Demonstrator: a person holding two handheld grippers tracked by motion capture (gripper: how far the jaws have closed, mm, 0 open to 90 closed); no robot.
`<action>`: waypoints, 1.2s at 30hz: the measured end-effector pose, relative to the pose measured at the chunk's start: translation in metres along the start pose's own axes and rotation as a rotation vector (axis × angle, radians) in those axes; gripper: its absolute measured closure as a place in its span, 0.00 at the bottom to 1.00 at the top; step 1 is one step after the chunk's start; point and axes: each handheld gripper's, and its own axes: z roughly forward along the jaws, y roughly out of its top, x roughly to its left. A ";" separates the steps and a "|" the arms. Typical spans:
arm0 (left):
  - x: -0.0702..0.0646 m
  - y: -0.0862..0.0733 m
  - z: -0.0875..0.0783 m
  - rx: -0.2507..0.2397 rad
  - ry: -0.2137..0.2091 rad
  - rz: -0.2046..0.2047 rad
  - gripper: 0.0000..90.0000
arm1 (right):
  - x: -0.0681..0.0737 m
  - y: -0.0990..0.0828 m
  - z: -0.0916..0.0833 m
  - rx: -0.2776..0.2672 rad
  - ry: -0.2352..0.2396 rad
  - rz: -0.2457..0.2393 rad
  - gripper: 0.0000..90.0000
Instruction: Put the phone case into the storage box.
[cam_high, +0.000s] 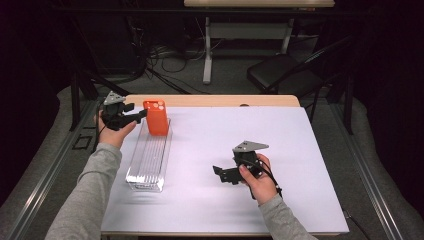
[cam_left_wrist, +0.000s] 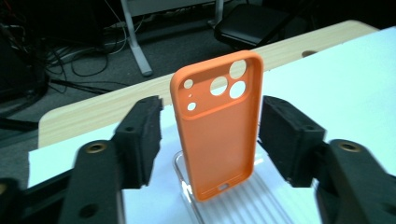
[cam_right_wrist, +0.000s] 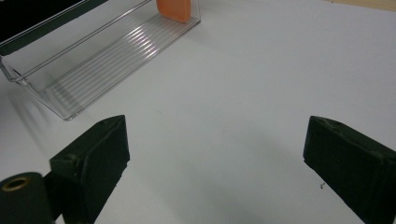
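Now left gripper (cam_left_wrist: 210, 140) jaws wide, orange phone case (cam_left_wrist: 217, 126) upright btwn fingers (cam_left_wrist: 140, 135), untouched, in clear tray (cam_high: 149, 160); right gripper (cam_right_wrist: 215, 158) wide, empty.

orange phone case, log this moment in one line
orange phone case: upright in clear ridged tray | left tongs: open, flanking case, not touching | right tongs: open, nothing held

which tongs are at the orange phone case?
The left tongs: their jaws flank the orange phone case standing in the clear tray, gaps both sides. The right tongs hover open above bare table, well away.
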 end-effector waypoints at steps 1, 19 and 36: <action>0.000 0.000 -0.001 -0.001 -0.005 -0.012 0.41 | 0.000 0.000 0.000 0.000 -0.001 0.001 0.07; 0.001 -0.001 -0.014 0.018 -0.097 -0.058 0.28 | 0.000 0.000 0.003 0.008 -0.010 -0.005 0.07; -0.007 0.000 -0.021 0.042 -0.144 -0.036 0.17 | 0.001 0.001 0.003 0.003 -0.010 -0.014 0.07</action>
